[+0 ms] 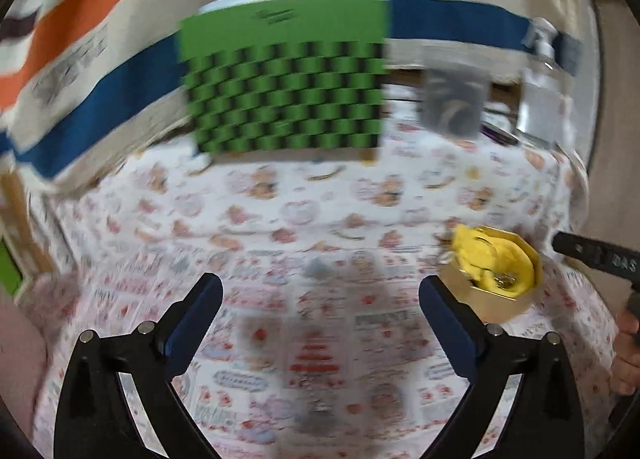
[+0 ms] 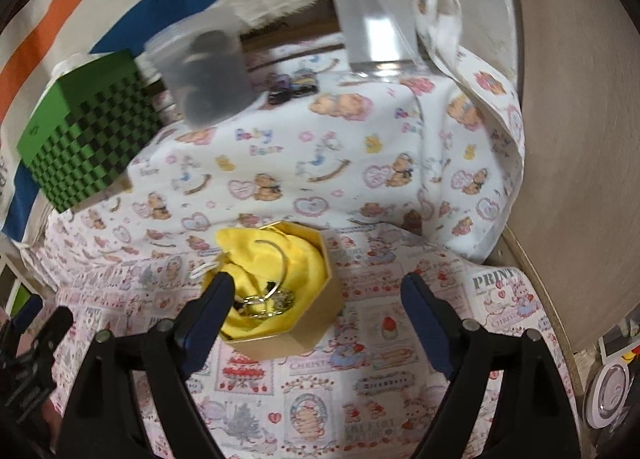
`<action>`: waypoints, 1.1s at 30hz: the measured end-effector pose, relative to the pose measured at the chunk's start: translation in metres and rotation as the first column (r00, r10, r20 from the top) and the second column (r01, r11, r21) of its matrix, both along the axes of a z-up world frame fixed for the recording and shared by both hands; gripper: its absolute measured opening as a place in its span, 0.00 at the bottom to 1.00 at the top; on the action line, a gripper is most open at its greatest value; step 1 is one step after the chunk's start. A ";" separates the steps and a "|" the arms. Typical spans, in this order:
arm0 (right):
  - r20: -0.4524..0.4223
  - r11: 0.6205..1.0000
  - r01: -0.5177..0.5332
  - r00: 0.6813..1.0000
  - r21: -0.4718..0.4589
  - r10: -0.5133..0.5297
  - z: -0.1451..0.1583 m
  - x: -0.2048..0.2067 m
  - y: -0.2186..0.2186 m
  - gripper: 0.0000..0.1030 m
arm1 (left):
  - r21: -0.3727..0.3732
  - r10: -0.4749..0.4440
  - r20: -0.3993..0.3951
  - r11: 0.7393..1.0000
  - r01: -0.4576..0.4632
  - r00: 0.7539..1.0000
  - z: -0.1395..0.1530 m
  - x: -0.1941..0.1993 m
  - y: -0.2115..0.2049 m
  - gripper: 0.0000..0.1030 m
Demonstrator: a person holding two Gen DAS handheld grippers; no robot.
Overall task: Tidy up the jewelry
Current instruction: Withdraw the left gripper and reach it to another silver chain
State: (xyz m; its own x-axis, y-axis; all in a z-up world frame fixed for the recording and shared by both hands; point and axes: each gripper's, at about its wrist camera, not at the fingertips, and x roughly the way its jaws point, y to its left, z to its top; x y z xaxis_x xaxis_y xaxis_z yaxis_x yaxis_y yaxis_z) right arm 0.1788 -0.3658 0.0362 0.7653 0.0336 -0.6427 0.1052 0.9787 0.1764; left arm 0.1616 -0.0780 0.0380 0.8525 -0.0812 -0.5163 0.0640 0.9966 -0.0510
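A gold octagonal jewelry box (image 2: 316,323) lined with yellow cloth (image 2: 296,259) stands on the patterned tablecloth. Rings and a thin bangle (image 2: 266,301) lie inside it. My right gripper (image 2: 318,295) is open and empty; its left finger is over the box's near-left rim, its right finger is right of the box. In the left wrist view the same box (image 1: 500,303) sits just right of my open, empty left gripper (image 1: 320,291), which hovers over bare cloth. The right gripper's black body (image 1: 592,255) shows at that view's right edge.
A green and black checkered box (image 1: 284,79) stands at the back; it also shows in the right wrist view (image 2: 92,135). A translucent container (image 2: 204,75) and a clear pump bottle (image 2: 372,19) stand behind. Small dark items (image 2: 292,85) lie between them. A curved table edge (image 2: 532,259) runs right.
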 end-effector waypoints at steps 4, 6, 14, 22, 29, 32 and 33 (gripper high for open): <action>0.008 1.000 -0.018 1.000 -0.022 0.018 -0.003 -0.001 0.010 0.84 | -0.028 0.022 -0.049 0.999 -0.024 0.999 -0.012 0.006 0.017 0.95; 0.004 0.999 -0.017 1.000 -0.049 0.017 -0.006 -0.001 0.014 0.84 | -0.004 0.062 -0.054 0.998 -0.062 0.997 -0.014 0.007 0.024 0.95; -0.006 0.996 -0.037 0.999 -0.085 0.036 -0.014 0.000 0.024 0.85 | -0.037 0.139 -0.031 0.989 -0.140 0.990 -0.002 -0.001 0.052 0.95; 0.015 0.994 -0.038 0.999 -0.103 0.040 -0.013 -0.002 0.029 0.87 | -0.099 0.230 -0.095 0.966 -0.239 0.969 -0.003 0.005 0.081 0.95; 0.008 0.995 -0.051 0.999 -0.082 0.052 -0.015 -0.002 0.029 0.87 | -0.105 0.301 -0.021 0.948 -0.302 0.953 0.012 -0.010 0.102 0.95; 0.009 0.995 -0.055 0.998 -0.082 0.056 -0.015 -0.002 0.029 0.87 | -0.105 0.284 -0.039 0.952 -0.287 0.958 0.008 -0.005 0.100 0.95; 0.010 0.995 -0.055 0.998 -0.083 0.056 -0.015 -0.002 0.029 0.87 | -0.101 0.264 -0.057 0.958 -0.269 0.963 0.004 -0.001 0.097 0.95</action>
